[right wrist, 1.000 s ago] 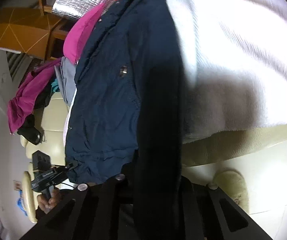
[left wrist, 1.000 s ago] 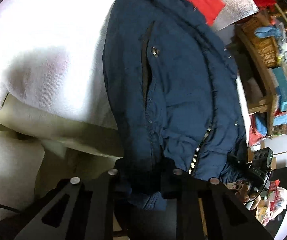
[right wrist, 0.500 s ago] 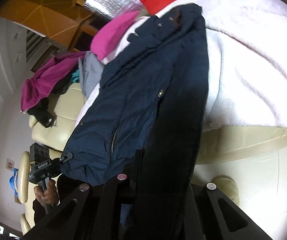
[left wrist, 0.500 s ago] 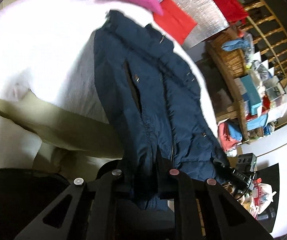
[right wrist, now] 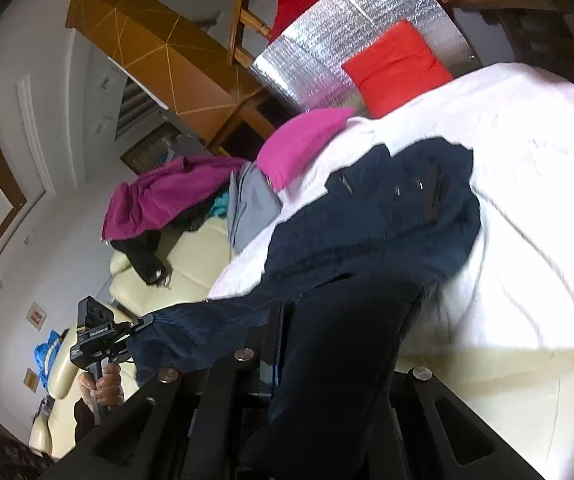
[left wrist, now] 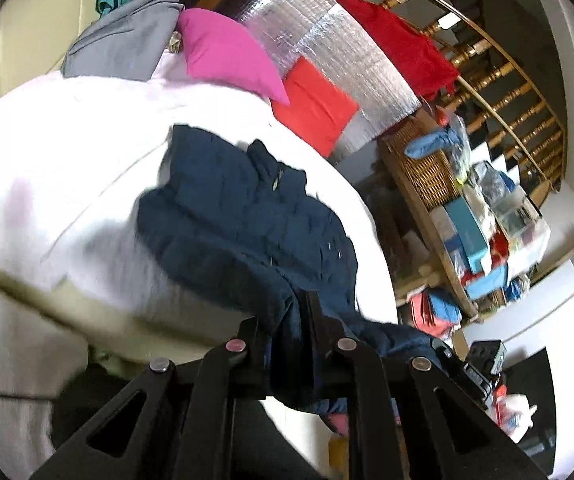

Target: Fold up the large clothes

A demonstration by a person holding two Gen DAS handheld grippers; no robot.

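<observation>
A navy padded jacket (left wrist: 247,216) lies on a white blanket (left wrist: 67,152) over a cream sofa, its near hem lifted. My left gripper (left wrist: 287,332) is shut on the jacket's hem, fabric bunched between its fingers. In the right wrist view the jacket (right wrist: 387,216) stretches from the blanket toward me. My right gripper (right wrist: 327,344) is shut on the other hem corner, with dark fabric draped over its fingers and hiding them. The left gripper (right wrist: 107,340) also shows there, held in a hand at the lower left.
A pink cushion (left wrist: 227,52) and red cushion (left wrist: 315,104) sit at the blanket's far edge by a silver foil panel (left wrist: 327,52). Grey and magenta clothes (right wrist: 167,196) pile on the sofa. A cluttered wooden shelf (left wrist: 447,208) stands to the right.
Both grippers have risen and pulled back with the hem. The jacket has bunched up and its far part has slid toward me on the blanket.
</observation>
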